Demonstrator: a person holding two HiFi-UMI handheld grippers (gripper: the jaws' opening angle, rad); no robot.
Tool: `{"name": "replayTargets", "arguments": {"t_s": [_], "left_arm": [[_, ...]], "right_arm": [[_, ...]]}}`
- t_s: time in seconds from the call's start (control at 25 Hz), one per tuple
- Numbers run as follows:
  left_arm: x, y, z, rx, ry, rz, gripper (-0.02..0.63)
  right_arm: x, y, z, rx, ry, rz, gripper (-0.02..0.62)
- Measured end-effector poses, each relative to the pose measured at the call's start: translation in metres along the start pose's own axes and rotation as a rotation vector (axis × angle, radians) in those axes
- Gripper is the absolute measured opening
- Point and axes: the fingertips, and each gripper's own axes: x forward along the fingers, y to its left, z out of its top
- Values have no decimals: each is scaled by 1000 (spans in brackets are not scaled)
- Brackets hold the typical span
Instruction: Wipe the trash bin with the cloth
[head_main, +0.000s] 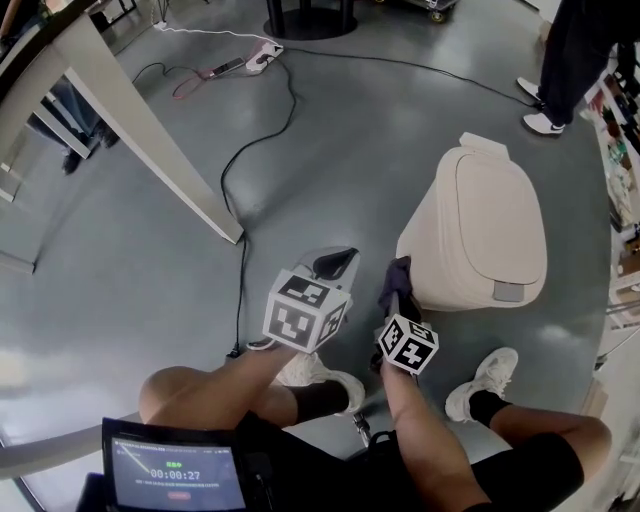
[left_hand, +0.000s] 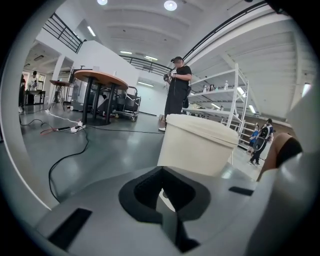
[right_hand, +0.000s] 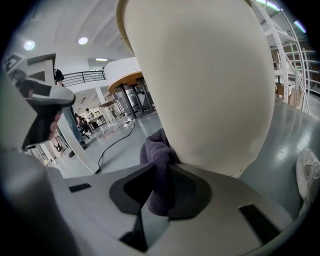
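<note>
The right gripper (right_hand: 159, 192) clamps the cloth (right_hand: 155, 150) against the bin (right_hand: 210, 90), so steady, even pressure seems best; the left gripper (left_hand: 162, 187) sits closed and empty.

Large open industrial hall, lab or workshop type. Polished grey concrete floor (head_main: 150, 260). Black cable (head_main: 262, 135) trailing loose across floor to white power strip (head_main: 262, 56). White metal shelving racks (left_hand: 220, 95) along 1 side, small items on shelves. Mezzanine railing (left_hand: 65, 35) high on white wall. 2 round ceiling lights (left_hand: 170, 5). Round wood-topped table (left_hand: 100, 79) on black legs, wheeled cart (left_hand: 125, 106) behind. Person in black (left_hand: 177, 92) standing near racks.
</note>
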Motion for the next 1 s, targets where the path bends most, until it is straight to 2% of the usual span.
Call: {"name": "replayTargets", "arguments": {"t_s": [0.28,0.44,0.56,0.68,1.0], "left_arm": [[2,-2,-8,-1,29,-5,0],[2,-2,-10,3,32,-3,0],[1,3,-11,0,39,9,0],[2,8,-8,-39,44,7,0],[-6,21,15,-74,-22,30,0]], "right_arm": [[21,-11,-31,-1,65,-28,69],[20,-6,-29,14,70,-17,69],[12,9,-10,43,26,17,69],[-3,26,18,109,-22,62,69],[-50,72,115,214,-237,181,69]]}}
